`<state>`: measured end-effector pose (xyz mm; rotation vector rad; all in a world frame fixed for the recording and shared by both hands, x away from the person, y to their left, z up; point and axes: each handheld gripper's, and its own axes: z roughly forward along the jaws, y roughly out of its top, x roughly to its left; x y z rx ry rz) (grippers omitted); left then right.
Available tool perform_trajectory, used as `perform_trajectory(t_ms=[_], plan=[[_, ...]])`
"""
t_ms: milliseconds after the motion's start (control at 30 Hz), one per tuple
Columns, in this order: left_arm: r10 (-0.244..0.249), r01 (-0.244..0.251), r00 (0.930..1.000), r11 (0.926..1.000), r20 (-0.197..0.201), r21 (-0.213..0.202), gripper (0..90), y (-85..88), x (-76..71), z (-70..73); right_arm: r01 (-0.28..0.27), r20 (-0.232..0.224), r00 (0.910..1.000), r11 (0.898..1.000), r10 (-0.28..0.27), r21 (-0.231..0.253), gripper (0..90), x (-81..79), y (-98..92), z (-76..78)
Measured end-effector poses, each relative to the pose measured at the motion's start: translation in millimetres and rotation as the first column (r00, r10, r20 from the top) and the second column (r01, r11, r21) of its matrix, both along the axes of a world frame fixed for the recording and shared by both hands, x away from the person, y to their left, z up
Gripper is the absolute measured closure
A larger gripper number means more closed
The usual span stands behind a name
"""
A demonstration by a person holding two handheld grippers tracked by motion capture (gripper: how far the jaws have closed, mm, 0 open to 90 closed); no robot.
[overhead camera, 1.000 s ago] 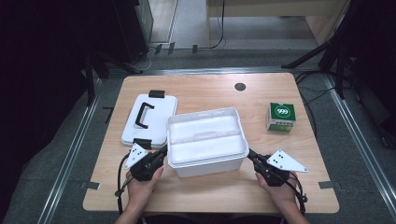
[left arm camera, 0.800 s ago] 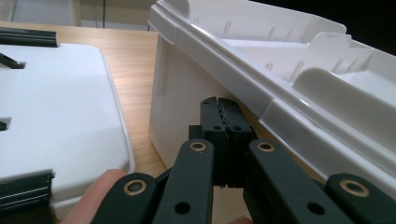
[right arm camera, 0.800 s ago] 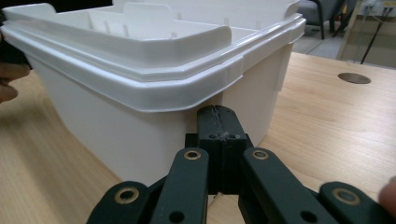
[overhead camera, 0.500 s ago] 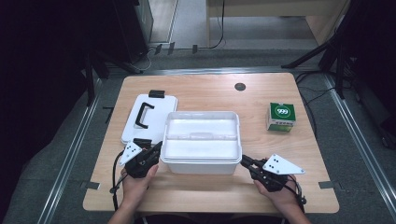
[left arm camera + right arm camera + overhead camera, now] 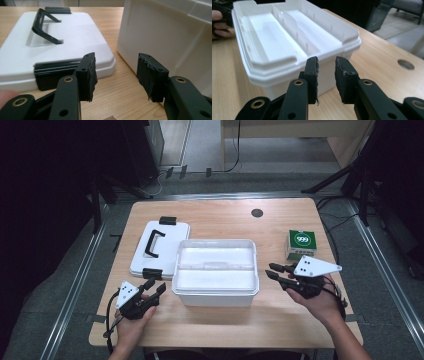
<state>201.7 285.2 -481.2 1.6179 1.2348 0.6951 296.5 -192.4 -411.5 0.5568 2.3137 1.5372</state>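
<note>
Hovering both claws beside the open white plastic box (image 5: 216, 270) at table centre: my left gripper (image 5: 154, 287) spread w/ nothing between, jaws just been opening; right gripper (image 5: 274, 271) parted narrowly, also opening, empty. Box's flat white lid w/ black handle (image 5: 159, 248) lies just left.

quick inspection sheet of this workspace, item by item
surface: wooden table, round hole near the far edge
job's things: white box open, empty, divided tray inside; its lid flat beside it
clutter: green carton
grippers: left tongs and right tongs have just been opening, nothing between the jaws, both apart from the box
cables: black cable trails from left tongs
surroundings: dark floor, metal rails, stands
</note>
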Motion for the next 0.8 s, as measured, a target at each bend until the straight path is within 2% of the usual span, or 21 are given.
perform_trajectory(t_ms=[33, 100, 167, 200, 233, 267, 300, 333, 367, 433, 467, 567, 667, 767, 800], plan=[[0.004, -0.004, 1.0000, 1.0000, 0.002, 0.003, 49.7, 1.4, -0.1, -0.3, 0.000, 0.000, 1.0000, 1.000, 0.000, 0.000, 73.4, 0.0, 0.0, 0.0], [0.017, -0.017, 0.9998, 0.9995, 0.010, 0.028, 49.5, 3.7, -0.6, -1.2, -0.047, 0.018, 0.9987, 0.998, 0.048, -0.033, 75.1, 6.3, 4.2, 13.5], [0.025, -0.026, 0.9995, 0.9981, 0.019, 0.056, 49.5, 6.4, -1.0, -2.5, -0.112, 0.018, 0.9933, 0.991, 0.114, -0.078, 75.2, 13.1, 11.1, 25.3], [0.031, -0.032, 0.9993, 0.9975, 0.020, 0.064, 49.5, 7.4, -1.4, -3.4, -0.171, 0.020, 0.9844, 0.977, 0.175, -0.125, 75.2, 19.5, 19.2, 34.0], [0.033, -0.034, 0.9992, 0.9965, 0.022, 0.077, 49.5, 8.7, -1.7, -4.3, -0.202, 0.010, 0.9785, 0.969, 0.206, -0.145, 74.9, 22.6, 23.4, 37.6], [0.032, -0.034, 0.9993, 0.9956, 0.020, 0.087, 49.5, 10.0, -1.9, -5.2, -0.202, 0.010, 0.9785, 0.969, 0.206, -0.145, 74.9, 22.6, 23.4, 37.6], [0.032, -0.034, 0.9993, 0.9953, 0.021, 0.091, 49.4, 11.0, -2.0, -6.4, -0.232, 0.005, 0.9717, 0.959, 0.236, -0.161, 75.4, 25.8, 27.5, 40.5], [0.033, -0.035, 0.9993, 0.9951, 0.016, 0.093, 49.4, 12.0, -2.2, -7.3, -0.270, 0.001, 0.9616, 0.947, 0.274, -0.176, 75.5, 28.7, 31.9, 43.0], [0.033, -0.034, 0.9994, 0.9953, 0.011, 0.091, 49.2, 12.6, -2.2, -8.2, -0.329, -0.011, 0.9427, 0.923, 0.333, -0.201, 75.0, 33.9, 40.7, 47.5], [0.033, -0.033, 0.9995, 0.9956, 0.004, 0.088, 49.1, 13.0, -1.6, -9.8, -0.360, -0.036, 0.9318, 0.904, 0.361, -0.231, 75.0, 38.5, 49.4, 51.7], [0.031, -0.031, 0.9995, 0.9959, 0.002, 0.085, 49.1, 13.0, -1.3, -10.4, -0.360, -0.036, 0.9318, 0.904, 0.361, -0.231, 75.0, 38.5, 49.4, 51.7], [0.024, -0.024, 0.9997, 0.9961, -0.005, 0.085, 48.5, 12.5, -0.6, -12.2, -0.404, -0.103, 0.9147, 0.879, 0.391, -0.254, 80.4, 45.2, 61.2, 58.9], [0.022, -0.021, 0.9997, 0.9951, -0.006, 0.096, 47.6, 11.6, -0.4, -13.7, -0.458, -0.164, 0.8891, 0.840, 0.427, -0.290, 81.6, 53.1, 76.6, 65.8], [0.016, -0.016, 0.9999, 0.9945, -0.003, 0.104, 47.5, 10.3, -1.0, -14.2, -0.463, -0.170, 0.8860, 0.838, 0.431, -0.289, 81.3, 56.6, 82.4, 68.5], [0.012, -0.012, 0.9999, 0.9947, -0.003, 0.102, 47.5, 10.4, -1.4, -14.2, -0.477, -0.176, 0.8785, 0.835, 0.444, -0.276, 80.3, 60.3, 87.2, 69.1]])
